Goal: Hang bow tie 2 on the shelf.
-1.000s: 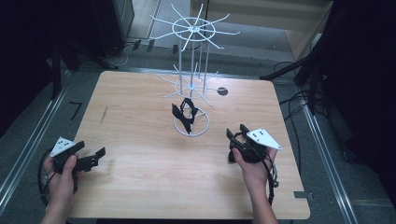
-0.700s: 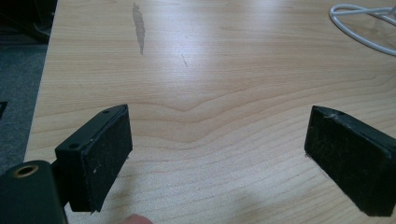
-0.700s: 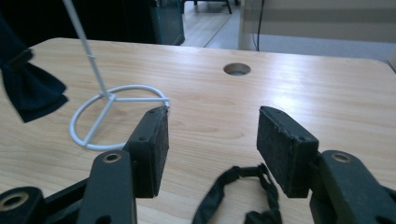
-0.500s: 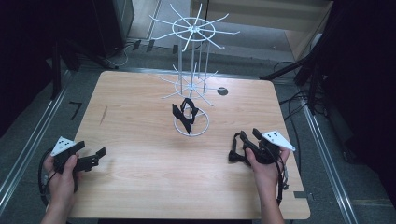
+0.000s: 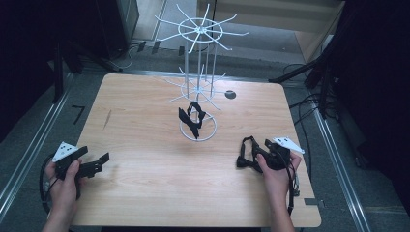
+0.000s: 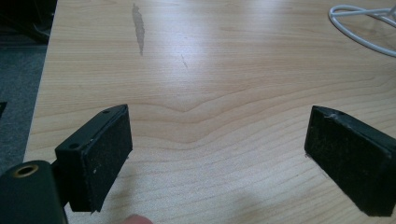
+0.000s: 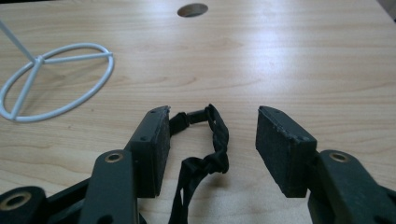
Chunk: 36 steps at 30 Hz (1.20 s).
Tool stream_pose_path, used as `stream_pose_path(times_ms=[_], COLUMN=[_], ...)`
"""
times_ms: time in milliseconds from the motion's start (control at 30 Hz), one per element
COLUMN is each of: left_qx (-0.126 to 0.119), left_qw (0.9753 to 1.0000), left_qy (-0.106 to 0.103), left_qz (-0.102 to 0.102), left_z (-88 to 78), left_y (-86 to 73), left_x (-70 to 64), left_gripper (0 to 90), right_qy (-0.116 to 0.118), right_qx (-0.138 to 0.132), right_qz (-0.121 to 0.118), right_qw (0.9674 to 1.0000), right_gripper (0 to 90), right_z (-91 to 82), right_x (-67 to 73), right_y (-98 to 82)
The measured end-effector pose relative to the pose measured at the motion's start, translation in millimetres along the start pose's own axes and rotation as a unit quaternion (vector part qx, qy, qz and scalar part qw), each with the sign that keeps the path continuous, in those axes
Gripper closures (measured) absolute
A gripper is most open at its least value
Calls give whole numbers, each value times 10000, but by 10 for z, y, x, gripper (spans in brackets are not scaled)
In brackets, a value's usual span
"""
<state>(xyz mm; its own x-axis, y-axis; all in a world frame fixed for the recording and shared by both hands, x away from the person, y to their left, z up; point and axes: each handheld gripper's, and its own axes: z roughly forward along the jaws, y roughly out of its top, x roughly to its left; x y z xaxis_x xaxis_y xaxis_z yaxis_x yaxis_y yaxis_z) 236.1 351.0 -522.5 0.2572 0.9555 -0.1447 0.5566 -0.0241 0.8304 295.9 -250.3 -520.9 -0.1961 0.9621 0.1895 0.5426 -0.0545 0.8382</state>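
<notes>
Right gripper [image 7: 210,140] hovers low, jaws apart around a black strap [image 7: 205,158], not pinching; left gripper [image 6: 219,154] open, idle. Next, I'd judge: close on the strap; lift toward the white wire rack [image 5: 198,87].

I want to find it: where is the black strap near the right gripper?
The black strap lies on the table's right side, between the right gripper's open jaws, right of the white rack.

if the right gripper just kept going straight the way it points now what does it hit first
Most likely the black strap lying on the table between the right gripper's open jaws. Past it the wood looks free; the white wire stand's ring base sits off to one side, though depth is unclear.
</notes>
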Motion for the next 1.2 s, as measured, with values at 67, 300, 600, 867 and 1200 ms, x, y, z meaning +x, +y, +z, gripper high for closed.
stream_pose_path(times_ms=[67, 300, 600, 867, 1200], left_qx=[2, 1, -7, -6, 7], left_qw=[10000, 10000, 10000, 10000, 10000], left_qy=[1, 3, 2, 1, -2], left_qz=[1, 2, 6, 2, 24], left_z=[0, 0, -2, -2, -5], left_y=[0, 0, -1, -1, -2], left_x=[0, -1, -1, -2, -3], left_gripper=[82, 83, 82, 82, 82], right_qy=[-25, -89, -149, -154, 4], right_qx=[107, 388, 635, 814, 888], right_qz=[48, 121, 55, 8, -133], right_qw=[9999, 9991, 9979, 9966, 9960], right_gripper=[462, 467, 536, 637, 856], right_z=[39, 106, 175, 205, 211], right_x=[-32, -67, -72, -56, -27], right_y=[-25, -76, -132, -154, -164])
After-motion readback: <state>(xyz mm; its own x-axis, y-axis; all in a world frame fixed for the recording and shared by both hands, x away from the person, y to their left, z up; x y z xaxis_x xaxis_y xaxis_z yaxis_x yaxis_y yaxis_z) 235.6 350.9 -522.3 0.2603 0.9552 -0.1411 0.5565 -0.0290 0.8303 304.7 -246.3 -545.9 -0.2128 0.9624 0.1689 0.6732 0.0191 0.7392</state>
